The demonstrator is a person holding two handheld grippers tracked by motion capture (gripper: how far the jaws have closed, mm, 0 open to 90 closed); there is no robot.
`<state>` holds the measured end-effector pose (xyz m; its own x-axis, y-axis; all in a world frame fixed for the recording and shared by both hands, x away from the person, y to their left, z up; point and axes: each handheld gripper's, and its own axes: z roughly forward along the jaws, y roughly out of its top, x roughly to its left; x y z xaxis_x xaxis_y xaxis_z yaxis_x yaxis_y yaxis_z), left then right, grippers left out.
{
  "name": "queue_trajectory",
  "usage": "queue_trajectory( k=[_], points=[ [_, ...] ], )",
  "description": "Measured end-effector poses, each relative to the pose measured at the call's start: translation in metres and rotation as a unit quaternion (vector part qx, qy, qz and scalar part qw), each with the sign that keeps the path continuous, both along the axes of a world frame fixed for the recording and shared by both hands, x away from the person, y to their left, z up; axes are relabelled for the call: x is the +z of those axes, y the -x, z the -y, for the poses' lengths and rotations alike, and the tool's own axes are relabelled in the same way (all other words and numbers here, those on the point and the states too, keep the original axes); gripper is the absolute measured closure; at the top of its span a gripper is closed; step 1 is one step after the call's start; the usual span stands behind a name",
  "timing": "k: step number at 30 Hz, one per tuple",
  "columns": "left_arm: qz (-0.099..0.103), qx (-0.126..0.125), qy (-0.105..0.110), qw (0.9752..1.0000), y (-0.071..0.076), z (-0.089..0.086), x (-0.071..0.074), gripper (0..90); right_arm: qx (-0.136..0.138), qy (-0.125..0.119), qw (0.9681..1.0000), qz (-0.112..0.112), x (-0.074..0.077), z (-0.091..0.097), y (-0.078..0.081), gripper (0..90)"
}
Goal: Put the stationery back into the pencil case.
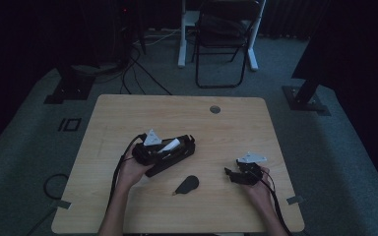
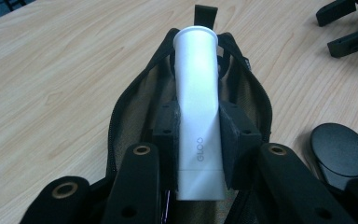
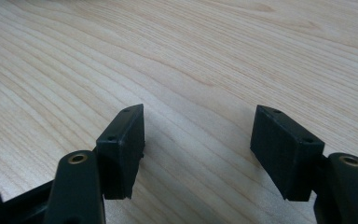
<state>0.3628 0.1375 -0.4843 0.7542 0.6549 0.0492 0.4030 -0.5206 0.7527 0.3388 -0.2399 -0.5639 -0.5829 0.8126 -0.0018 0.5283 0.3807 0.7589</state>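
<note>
The left tongs (image 2: pixel 198 140) are clamped on a white plastic tube (image 2: pixel 196 107), held over an unzipped black fabric pouch (image 2: pixel 135 107) at the desk's (image 1: pixel 128 108) centre; judging by this, stowing is underway. The right tongs (image 3: pixel 198 149), at four o'clock, stand apart, empty. The pouch's interior is too dark to read.

- Wooden table (image 1: pixel 128 113): pale top, rounded corners, round grey cable port (image 1: pixel 215 109) near its 12 o'clock edge.
- Black oval lid (image 1: pixel 187 185): flat on the table, toward 6 o'clock of centre.
- Folding chair (image 1: pixel 224 39): on the carpet beyond the table, at 12 o'clock.
- Cables (image 1: pixel 142 69): across the floor, at 11 o'clock.
</note>
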Motion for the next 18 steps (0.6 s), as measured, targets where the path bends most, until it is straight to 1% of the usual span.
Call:
queue_trajectory(
  k=[7,15,18],
  points=[
    [-0.010,-0.001,-0.001,0.9999,-0.0027,0.0021,-0.0043,70.8,0.000,0.000,1.0000,0.000,0.0000,0.0000,0.0000,35.1],
    [-0.024,-0.011,-0.010,0.9996,-0.0046,0.0045,-0.0085,70.8,0.000,0.000,1.0000,0.000,0.0000,0.0000,0.0000,35.0],
    [-0.028,-0.013,-0.010,0.9995,-0.0052,0.0056,-0.0099,70.7,0.000,0.000,1.0000,0.000,0.0000,0.0000,0.0000,35.0]
  ],
)
